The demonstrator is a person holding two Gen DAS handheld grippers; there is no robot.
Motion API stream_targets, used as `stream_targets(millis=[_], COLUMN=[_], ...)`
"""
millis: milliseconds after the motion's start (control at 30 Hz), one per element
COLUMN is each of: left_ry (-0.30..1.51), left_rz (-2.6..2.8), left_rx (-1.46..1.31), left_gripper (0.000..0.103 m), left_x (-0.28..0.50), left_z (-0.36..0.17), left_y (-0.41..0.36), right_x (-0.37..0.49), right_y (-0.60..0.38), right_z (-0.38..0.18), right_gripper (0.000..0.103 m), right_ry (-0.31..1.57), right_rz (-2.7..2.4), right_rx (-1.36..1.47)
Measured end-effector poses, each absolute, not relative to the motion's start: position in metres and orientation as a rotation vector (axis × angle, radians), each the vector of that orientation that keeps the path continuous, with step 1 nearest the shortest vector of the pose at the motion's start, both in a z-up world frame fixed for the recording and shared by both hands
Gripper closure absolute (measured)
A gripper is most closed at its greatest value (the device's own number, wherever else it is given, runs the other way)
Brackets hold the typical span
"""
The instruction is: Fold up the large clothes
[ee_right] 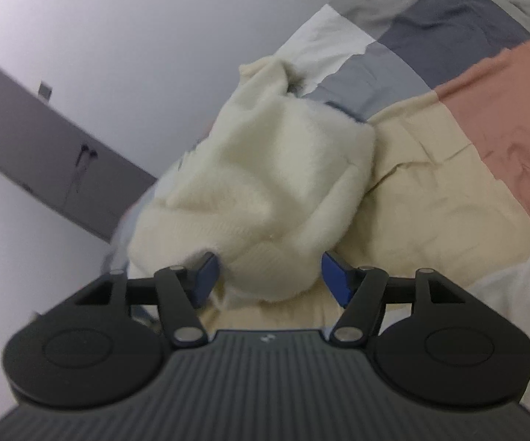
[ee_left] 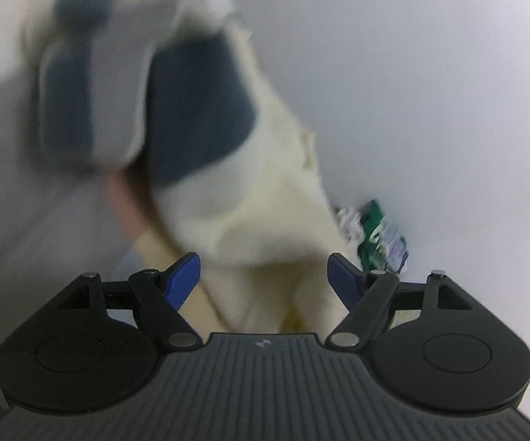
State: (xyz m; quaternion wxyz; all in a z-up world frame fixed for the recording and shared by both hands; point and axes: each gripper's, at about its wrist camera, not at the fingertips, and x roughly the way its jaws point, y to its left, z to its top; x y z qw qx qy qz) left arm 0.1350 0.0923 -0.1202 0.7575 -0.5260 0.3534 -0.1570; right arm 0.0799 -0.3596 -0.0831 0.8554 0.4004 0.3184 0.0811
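Observation:
A cream fuzzy sweater (ee_right: 265, 183) lies bunched on a patchwork bedspread (ee_right: 485, 110). My right gripper (ee_right: 269, 273) is open, and a rounded fold of the sweater sits between its blue fingertips (ee_right: 333, 275) without being pinched. The left wrist view is blurred. There the cream sweater (ee_left: 265, 220) lies just beyond and between the blue fingertips (ee_left: 184, 279) of my left gripper (ee_left: 265, 275), which is open wide with no pad pressing on the cloth. Blue and grey patches of the bedspread (ee_left: 199, 110) show behind it.
A grey panel (ee_right: 44, 147) with dangling cords leans along the white wall at the left of the right wrist view. A green and white packet (ee_left: 375, 235) lies by the sweater's right edge in the left wrist view. White wall fills the rest.

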Motion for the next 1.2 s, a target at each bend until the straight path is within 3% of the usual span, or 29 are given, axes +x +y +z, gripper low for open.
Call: stream_targets(millis=[100,167,400,467,567,633,733,1200], left_ry=[0.819,0.833,0.795,0.817,0.883,0.894,0.853,0.541], left_rz=[-0.317,-0.297,-0.261,-0.266,-0.257,-0.25,-0.246,-0.285], left_rx=[-1.192,-1.259,-1.392,-1.372,-1.369,-1.37,-1.361,-1.265], left_gripper=[0.023,0.024,0.029,0.035,0.056,0.076,0.091,0.094], left_x=[0.146,0.153,0.181,0.19,0.199,0.201,0.199,0.12], left_z=[-0.142,-0.155,-0.179,-0.184,-0.194,-0.196,-0.187,-0.086], left_y=[0.083,0.082,0.088,0.083,0.078,0.078,0.081,0.124], right_x=[0.081,0.08,0.095,0.108,0.127,0.136,0.141,0.117], right_y=[-0.367,-0.374,-0.392,-0.386,-0.376,-0.373,-0.371,-0.369], right_z=[-0.081,-0.081,-0.097,-0.109,-0.127,-0.139,-0.146,-0.132], right_gripper=[0.037,0.031,0.031,0.031,0.031,0.031,0.031,0.032], right_ry=[0.656,0.654,0.66,0.703,0.751,0.761,0.718,0.664], right_rz=[0.164,0.145,0.085,0.09,0.091,0.079,0.095,0.089], right_rx=[0.841,0.816,0.843,0.858,0.878,0.907,0.966,0.994])
